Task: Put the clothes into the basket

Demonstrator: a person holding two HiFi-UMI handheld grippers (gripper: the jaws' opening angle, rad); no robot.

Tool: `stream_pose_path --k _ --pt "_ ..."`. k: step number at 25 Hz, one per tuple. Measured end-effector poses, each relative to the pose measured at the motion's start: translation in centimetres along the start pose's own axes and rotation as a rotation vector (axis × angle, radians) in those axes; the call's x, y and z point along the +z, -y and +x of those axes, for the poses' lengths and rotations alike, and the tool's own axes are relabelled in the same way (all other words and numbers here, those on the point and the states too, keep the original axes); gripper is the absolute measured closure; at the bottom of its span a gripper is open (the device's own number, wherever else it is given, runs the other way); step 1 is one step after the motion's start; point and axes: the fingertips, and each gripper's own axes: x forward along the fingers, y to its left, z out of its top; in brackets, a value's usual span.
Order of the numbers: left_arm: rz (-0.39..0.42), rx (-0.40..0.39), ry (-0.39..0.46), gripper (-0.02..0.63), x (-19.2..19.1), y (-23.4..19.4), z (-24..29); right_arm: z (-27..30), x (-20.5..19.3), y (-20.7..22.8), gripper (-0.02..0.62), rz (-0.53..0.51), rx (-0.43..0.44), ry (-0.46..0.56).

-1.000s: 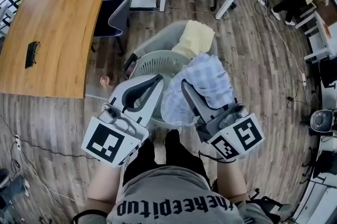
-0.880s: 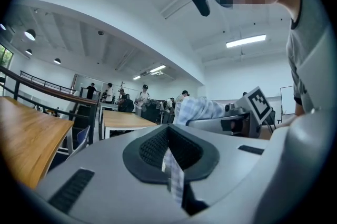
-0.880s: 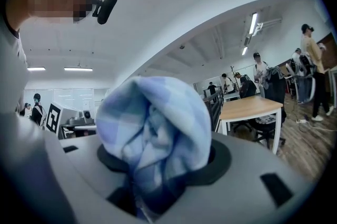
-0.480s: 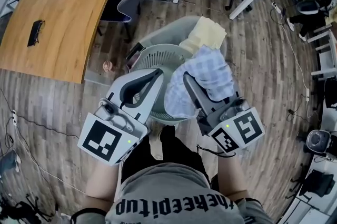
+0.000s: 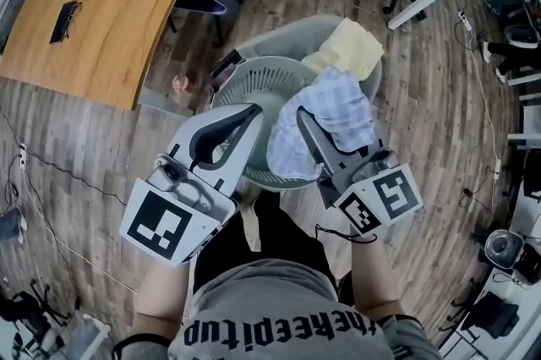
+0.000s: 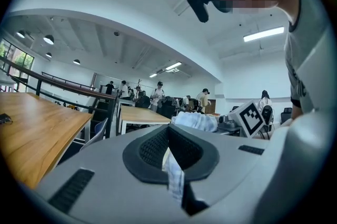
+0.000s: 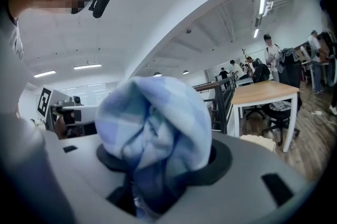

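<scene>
Head view: wooden surface (image 5: 110, 3) is sitting at far left with glasses (image 5: 66, 10) lying on it. Left tongs (image 5: 252, 115) are pointing over the near rim of the basket (image 5: 245, 84). Left gripper view: left tongs (image 6: 169, 136) are closing on a thin checked strip, an edge of the cloth (image 6: 174, 178).

Head view: basket is standing on the floor just ahead of the person. Cloth (image 5: 338, 117), blue checked, is hanging bunched over the basket's right side; whether it is touching the basket is unclear. Right tongs (image 5: 313, 126) are gripping it. Right gripper view: cloth (image 7: 158, 128) is bulging up between the clamped right tongs (image 7: 158, 168).

Head view: yellow cloth (image 5: 351, 50) is lying in a grey bin (image 5: 287, 33) just behind the basket.
</scene>
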Motion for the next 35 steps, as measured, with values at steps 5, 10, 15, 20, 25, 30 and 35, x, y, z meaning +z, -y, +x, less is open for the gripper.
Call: stream_pose_path --k 5,10,15,20,25,30,35 --pt "-0.021 0.038 -0.023 0.592 -1.0 -0.5 -0.5 1.0 -2.0 0.2 0.337 0.006 0.026 -0.052" --pt "-0.039 0.059 -0.041 0.592 -2.5 -1.0 -0.9 2.2 -4.4 0.3 0.336 0.020 0.041 -0.096" --pt "-0.062 0.066 -0.058 0.592 -3.4 -1.2 -0.7 2.8 -6.3 0.8 0.333 0.031 0.045 -0.137" --pt "-0.078 0.060 -0.080 0.592 -4.7 -1.5 -0.3 3.2 -8.6 1.2 0.331 0.051 0.034 -0.177" --pt "-0.093 0.046 -0.109 0.592 -6.2 -1.6 0.0 3.4 -10.7 1.7 0.331 0.072 0.019 -0.215" --pt "-0.110 0.037 -0.129 0.592 -7.5 -1.8 0.0 3.5 -13.1 1.8 0.330 0.097 0.010 -0.251" --pt "-0.117 0.026 -0.151 0.592 -8.5 -1.9 -0.1 3.5 -15.2 1.8 0.327 0.109 -0.005 -0.291"
